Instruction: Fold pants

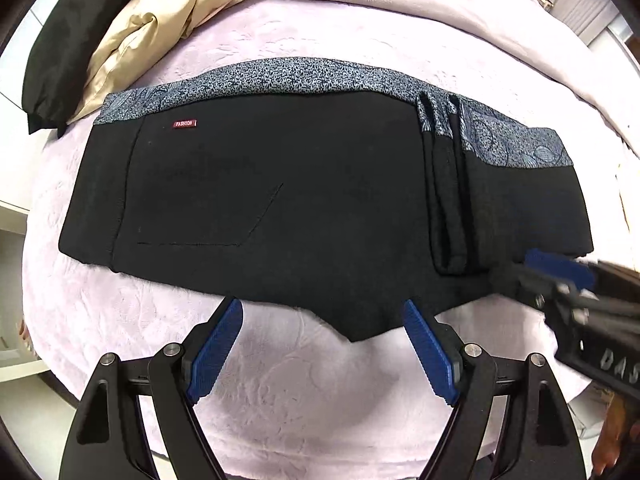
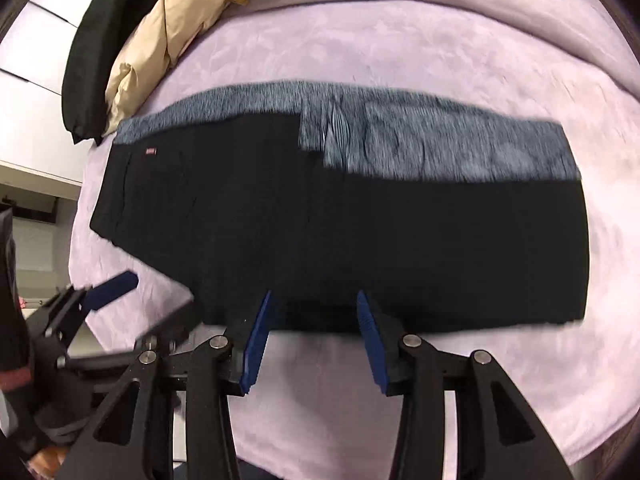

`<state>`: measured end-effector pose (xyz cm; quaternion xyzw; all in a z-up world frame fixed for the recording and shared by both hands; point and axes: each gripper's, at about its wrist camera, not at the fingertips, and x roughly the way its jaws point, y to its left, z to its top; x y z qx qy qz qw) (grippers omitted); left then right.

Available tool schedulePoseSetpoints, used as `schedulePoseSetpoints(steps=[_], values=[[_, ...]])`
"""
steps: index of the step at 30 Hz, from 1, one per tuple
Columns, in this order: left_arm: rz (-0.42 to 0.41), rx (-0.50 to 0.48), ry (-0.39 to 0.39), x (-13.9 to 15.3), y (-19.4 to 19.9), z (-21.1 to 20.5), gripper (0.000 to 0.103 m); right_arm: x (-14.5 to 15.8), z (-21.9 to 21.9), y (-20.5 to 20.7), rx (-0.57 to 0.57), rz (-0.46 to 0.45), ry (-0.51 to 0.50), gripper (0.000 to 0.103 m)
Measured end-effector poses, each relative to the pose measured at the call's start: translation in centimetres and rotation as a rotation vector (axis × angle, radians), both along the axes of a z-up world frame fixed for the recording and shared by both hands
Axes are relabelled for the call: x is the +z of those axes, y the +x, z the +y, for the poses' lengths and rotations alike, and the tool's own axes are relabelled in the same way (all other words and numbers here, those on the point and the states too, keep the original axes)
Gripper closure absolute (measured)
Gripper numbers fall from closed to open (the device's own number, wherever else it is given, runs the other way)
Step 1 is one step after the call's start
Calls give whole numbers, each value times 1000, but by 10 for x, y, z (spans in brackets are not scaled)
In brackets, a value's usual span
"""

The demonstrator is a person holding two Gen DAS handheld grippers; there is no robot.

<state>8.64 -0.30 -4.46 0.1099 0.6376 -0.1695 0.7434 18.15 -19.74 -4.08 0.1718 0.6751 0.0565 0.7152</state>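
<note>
The pants (image 1: 288, 200) lie flat across the middle of the frame in both views, on a bed with a pale pink blanket (image 1: 304, 392). They are black with a blue-grey patterned band (image 1: 280, 76) along their far edge and a small red label (image 1: 185, 123) toward the upper left.

The left tongs (image 1: 322, 310) are open, their blue pads spread wide above the blanket, just at the near edge of the pants; whether they touch the cloth cannot be told. The right tongs (image 2: 314, 300) are also open, with a narrower gap, their tips at the near hem of the pants at lower centre; the right wrist view is blurred.

At the upper left lie a beige quilt (image 1: 160, 28) and a black garment (image 1: 60, 52), apart from the pants.
</note>
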Motion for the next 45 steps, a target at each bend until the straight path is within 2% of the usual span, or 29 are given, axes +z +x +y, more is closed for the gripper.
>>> schedulePoseSetpoints(steps=[3,5,6,7,12,13,14,16,18,21,27,31,36,45], values=[[-9,-5,-9,5,-7,1,19,5,0,-15,-18,14,-4,54],[-12,-8,-20,8,-11,7,19,6,-1,-23,-30,26,-5,49],[-12,-8,-22,8,-13,9,7,7,0,-26,-35,30,-4,48],[-11,-6,-23,9,-14,12,0,8,1,-30,-39,32,-4,46],[-22,-4,-23,22,-18,35,0,11,10,-38,-37,47,-7,44],[-20,-2,-20,22,-16,38,0,11,13,-39,-37,49,-6,42],[-18,1,-16,23,-16,44,0,12,16,-39,-37,48,-6,34],[-18,4,-3,23,-15,48,0,14,21,-39,-34,39,-10,26],[-18,7,2,21,-14,51,0,17,26,-38,-29,28,-22,25],[-24,9,14,19,-12,52,0,20,33,-35,-15,11,-89,18],[-16,40,8,18,-6,65,0,18,37,-30,1,45,-162,17],[-20,83,14,16,-3,84,0,22,43,-26,24,32,-197,17],[-13,116,33,9,0,98,0,24,52,-24,52,25,-204,17],[8,151,1,7,3,120,0,21,59,-23,74,38,-211,17]])
